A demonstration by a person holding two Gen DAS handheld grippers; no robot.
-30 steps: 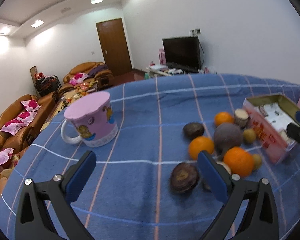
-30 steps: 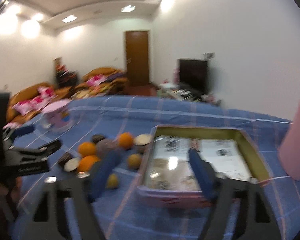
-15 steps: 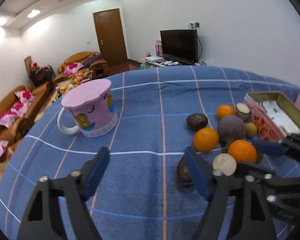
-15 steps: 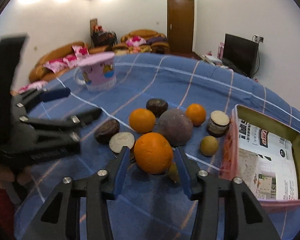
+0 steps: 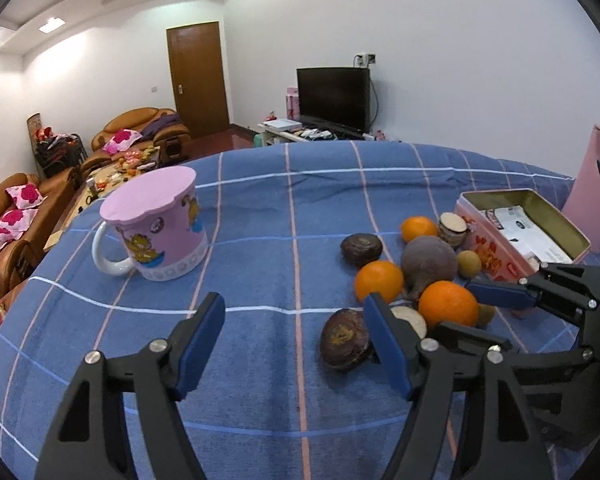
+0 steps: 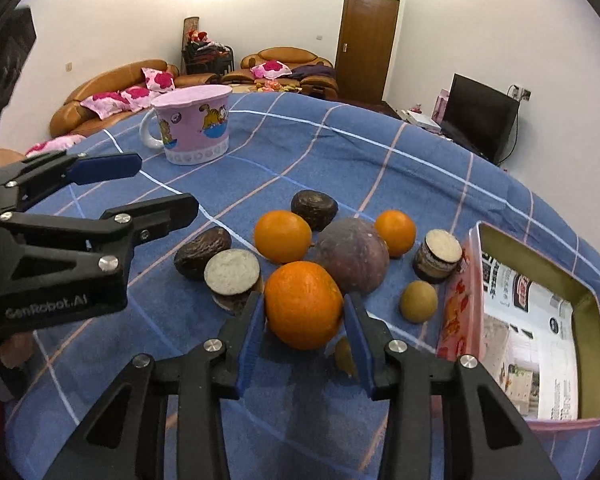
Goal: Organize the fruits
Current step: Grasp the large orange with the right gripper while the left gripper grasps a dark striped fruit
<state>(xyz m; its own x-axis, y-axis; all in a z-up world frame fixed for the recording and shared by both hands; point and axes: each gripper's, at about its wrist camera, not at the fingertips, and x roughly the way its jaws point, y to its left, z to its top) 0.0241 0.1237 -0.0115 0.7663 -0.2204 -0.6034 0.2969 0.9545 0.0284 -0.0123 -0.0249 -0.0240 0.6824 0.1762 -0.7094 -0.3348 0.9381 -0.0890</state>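
Observation:
A heap of fruit lies on the blue checked cloth: three oranges, dark wrinkled passion fruits, a big purple one, cut halves and small yellow-brown fruits. My right gripper has its pads against both sides of the nearest orange, which rests on the cloth; it also shows in the left wrist view. My left gripper is open and empty, left of a dark passion fruit. An open pink tin stands right of the fruit.
A pink mug with a lid stands at the left of the table. A pink object stands behind the tin. Sofas, a door and a TV are in the room beyond.
My right gripper has moved forward and closed around the nearest orange. My left gripper has shifted slightly, staying open beside the dark passion fruit.

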